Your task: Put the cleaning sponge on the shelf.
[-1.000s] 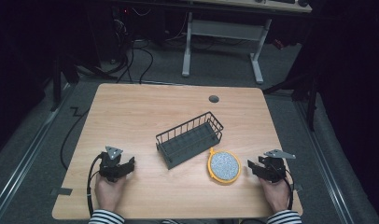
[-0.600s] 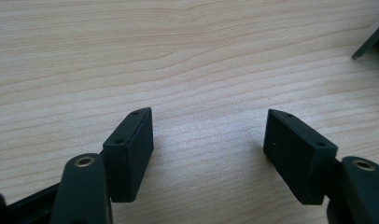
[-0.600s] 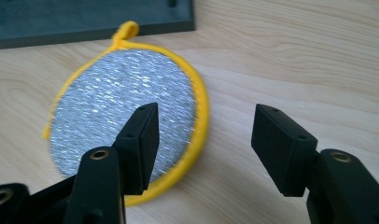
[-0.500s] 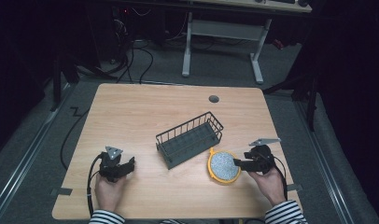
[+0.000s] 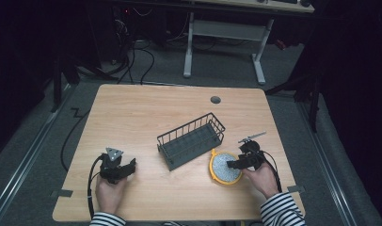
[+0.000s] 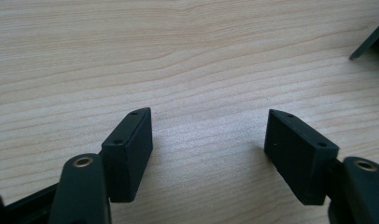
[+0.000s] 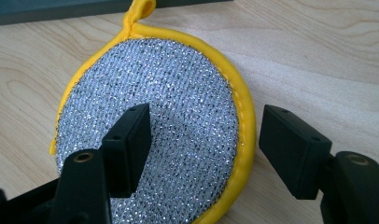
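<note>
While the right tongs stood open over the round scouring pad, one jaw hung above the silver mesh and the other sat past the yellow binding, over bare wood, so nothing was yet gripped. In the high view the pad lay flat at the lower right of the frame, just beside the near end of the wire basket, with the right tongs at its right edge. The left tongs were also spread wide and empty, hovering over plain wood at the lower left of the high view, well apart from pad and basket.

The step in hand looked like picking up the pad. To do it well, I judged the tongs should come lower until the outer jaw could slide under the yellow rim while the inner jaw pressed down on the mesh, and should bite on the stitched border rather than the soft middle, which would likely buckle. A flat, thin disc on a smooth table tends to skate away, so a slight tilt of the tongs and a slow closing would help. The small yellow loop at the top of the right gripper view, pointing toward the basket, offered a second hold.

No brand, label or writing could be read on the pad, the basket, the tongs or the table.
</note>
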Demonstrator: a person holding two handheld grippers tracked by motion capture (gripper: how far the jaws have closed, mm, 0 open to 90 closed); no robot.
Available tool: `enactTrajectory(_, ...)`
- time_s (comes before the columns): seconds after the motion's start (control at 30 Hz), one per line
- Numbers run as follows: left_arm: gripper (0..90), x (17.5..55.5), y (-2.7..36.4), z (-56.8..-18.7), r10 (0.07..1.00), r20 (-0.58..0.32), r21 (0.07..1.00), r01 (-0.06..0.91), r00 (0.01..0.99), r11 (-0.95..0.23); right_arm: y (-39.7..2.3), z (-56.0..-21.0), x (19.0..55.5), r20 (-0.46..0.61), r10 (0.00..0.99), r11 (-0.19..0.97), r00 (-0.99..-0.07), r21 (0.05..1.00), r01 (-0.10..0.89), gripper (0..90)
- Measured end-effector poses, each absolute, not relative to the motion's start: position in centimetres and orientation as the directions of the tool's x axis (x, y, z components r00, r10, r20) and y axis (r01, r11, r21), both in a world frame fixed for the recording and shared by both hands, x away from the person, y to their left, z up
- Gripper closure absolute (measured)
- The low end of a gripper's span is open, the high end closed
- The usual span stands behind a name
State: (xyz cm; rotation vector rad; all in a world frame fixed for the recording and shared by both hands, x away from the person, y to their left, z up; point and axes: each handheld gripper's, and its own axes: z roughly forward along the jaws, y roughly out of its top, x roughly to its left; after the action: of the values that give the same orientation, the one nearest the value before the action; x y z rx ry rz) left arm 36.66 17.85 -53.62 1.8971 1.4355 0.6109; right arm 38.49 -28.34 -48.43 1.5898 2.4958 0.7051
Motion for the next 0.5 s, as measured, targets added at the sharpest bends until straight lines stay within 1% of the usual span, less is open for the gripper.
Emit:
enactTrajectory(0.2, 32.8, 36.66, 17.87, -53.62, 0.958, -0.032, 0.747, 0.643, 0.285, -0.167, -28.51, -48.78, 38.86, 0.188, 0.877, 0.338, -0.442, 0.411, 0.846, 33.9)
enactTrajectory(0.3, 32.8, 36.65, 17.84, -53.62, 0.958, -0.028, 0.746, 0.644, 0.285, -0.169, -28.42, -49.09, 39.03, 0.184, 0.877, 0.344, -0.444, 0.403, 0.848, 34.1)
enactTrajectory(0.43, 32.8, 36.65, 17.83, -53.62, 0.958, -0.027, 0.747, 0.643, 0.285, -0.170, -28.33, -49.15, 38.99, 0.188, 0.869, 0.356, -0.457, 0.403, 0.843, 41.9)
enactTrajectory(0.5, 32.7, 36.65, 17.81, -53.63, 0.958, -0.027, 0.747, 0.643, 0.286, -0.171, -28.43, -49.24, 38.90, 0.199, 0.865, 0.351, -0.460, 0.414, 0.840, 47.4)
